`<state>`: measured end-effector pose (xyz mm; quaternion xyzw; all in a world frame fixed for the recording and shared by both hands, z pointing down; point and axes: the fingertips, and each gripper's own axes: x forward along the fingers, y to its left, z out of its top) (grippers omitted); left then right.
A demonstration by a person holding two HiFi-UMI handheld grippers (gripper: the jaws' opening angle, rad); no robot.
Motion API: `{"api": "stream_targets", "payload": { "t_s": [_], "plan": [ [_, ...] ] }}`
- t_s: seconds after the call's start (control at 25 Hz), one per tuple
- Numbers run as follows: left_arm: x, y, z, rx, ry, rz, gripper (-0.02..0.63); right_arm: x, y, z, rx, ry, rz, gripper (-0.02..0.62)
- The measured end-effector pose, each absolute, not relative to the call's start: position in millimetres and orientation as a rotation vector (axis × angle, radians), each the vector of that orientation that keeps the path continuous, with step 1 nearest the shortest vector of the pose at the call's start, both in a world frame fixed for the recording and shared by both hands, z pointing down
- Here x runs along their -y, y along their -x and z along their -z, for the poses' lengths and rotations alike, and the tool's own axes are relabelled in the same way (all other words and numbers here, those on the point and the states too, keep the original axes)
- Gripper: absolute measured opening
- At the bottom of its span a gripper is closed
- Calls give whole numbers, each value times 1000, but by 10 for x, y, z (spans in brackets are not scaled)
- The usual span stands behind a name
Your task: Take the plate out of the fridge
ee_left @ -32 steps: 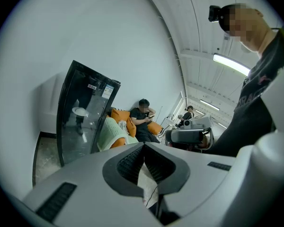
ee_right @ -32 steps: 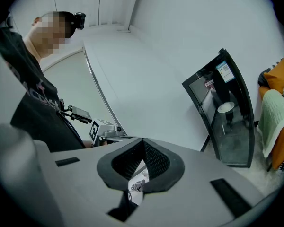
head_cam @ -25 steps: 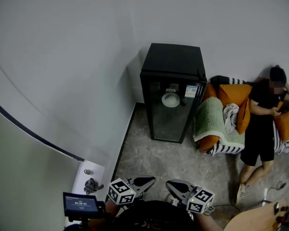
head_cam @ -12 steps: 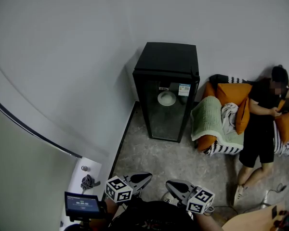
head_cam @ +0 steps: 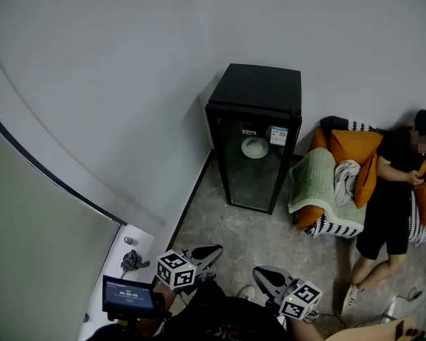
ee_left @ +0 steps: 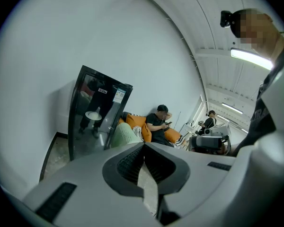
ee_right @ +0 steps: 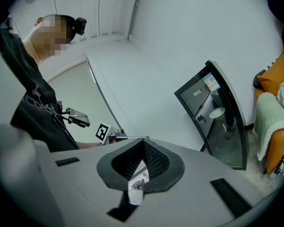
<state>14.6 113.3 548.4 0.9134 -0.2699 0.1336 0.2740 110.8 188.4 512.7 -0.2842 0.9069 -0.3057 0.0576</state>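
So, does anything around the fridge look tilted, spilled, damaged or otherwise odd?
Nothing stands out. The fridge stands upright in the corner with its glass door closed, and the plate sits level behind the glass. The green blanket hangs loosely over the sofa, untidy but not damaged.
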Motion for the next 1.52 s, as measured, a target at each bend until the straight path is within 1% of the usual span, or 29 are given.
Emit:
{"api": "stream_targets", "payload": {
  "t_s": [0.32, 0.56, 1.16, 1.24, 1.36, 1.48, 1.52],
  "plan": [
    [-561, -33, -5563, 797, -2444, -366, 5, -1755, -1316, -5153, -2682, 967, 913, 3],
    [182, 193, -5694, 873, -2423, -369, 5, -1506, -1434, -5162, -2609, 1090, 918, 3],
    [2066, 698, -6056, 946, -2393, -443, 5, -783, -1284, -5158, -2475, 1288, 938, 4],
    [2279, 732, -6094, 948, -2390, -451, 35, -721, -1257, -5176, -2456, 1307, 949, 3],
    [2561, 778, -6144, 953, -2398, -465, 50, -637, -1216, -5215, -2434, 1343, 963, 5],
    [2778, 780, -6218, 950, -2401, -491, 101, -573, -1193, -5237, -2409, 1376, 968, 3],
    [2840, 776, -6241, 951, -2400, -498, 102, -555, -1186, -5239, -2401, 1384, 970, 4]
  ]
}}
